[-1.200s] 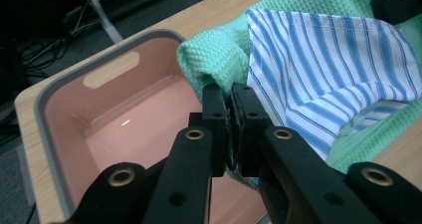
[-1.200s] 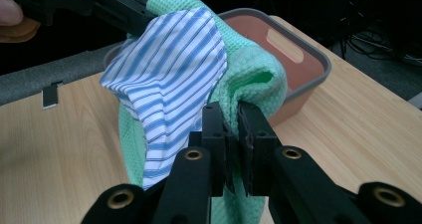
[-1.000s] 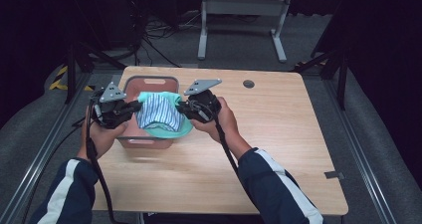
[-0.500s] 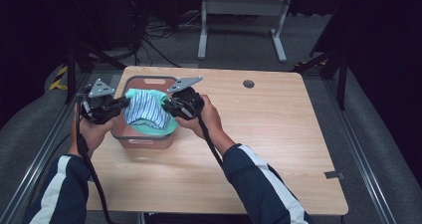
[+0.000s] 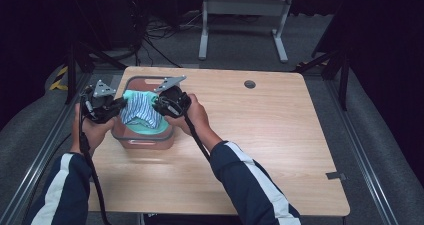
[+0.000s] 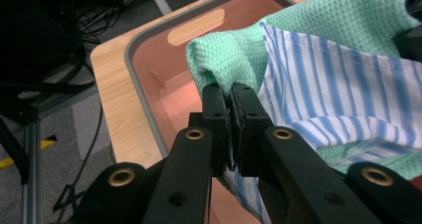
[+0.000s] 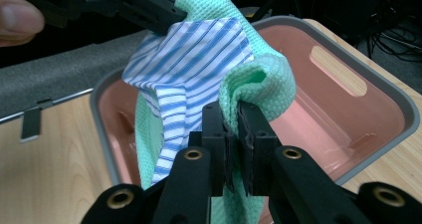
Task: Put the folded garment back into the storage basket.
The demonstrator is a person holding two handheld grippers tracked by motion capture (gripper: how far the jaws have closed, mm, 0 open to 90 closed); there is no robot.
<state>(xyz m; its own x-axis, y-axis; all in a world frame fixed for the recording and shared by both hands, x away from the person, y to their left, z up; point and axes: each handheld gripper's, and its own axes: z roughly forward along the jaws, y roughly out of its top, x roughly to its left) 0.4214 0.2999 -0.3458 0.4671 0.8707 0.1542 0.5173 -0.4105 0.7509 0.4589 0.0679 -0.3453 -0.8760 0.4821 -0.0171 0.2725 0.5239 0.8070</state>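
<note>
A dark room, cables on the grey floor, a metal stand at the back, and in front a light wooden table (image 5: 260,135) with a pink, grey-rimmed plastic bin (image 5: 145,141) set at its left end. Over that bin two cloths are carried as one bundle: a green waffle-weave cloth (image 6: 343,15) with a blue-and-white striped cloth (image 6: 338,99) lying against it. The left gripper (image 6: 232,97) is clamped tight on a bunched corner of the green cloth, jaws nearly closed on the fabric; the right gripper (image 7: 233,115) is pinched on another green fold, the striped cloth just beside its jaws. In the high view the bundle is seen stretched between the left gripper (image 5: 119,104) and the right gripper (image 5: 156,105), hanging partly inside the bin.

The step looks like lowering the cloths into the bin. It is best done with both grippers kept level and brought down together, so the striped cloth is not shed over the rim. Release should wait until the fabric is settled on the bottom.

Of the bin's contents, the hanging cloths are seen; the visible pink walls and floor look bare.
</note>
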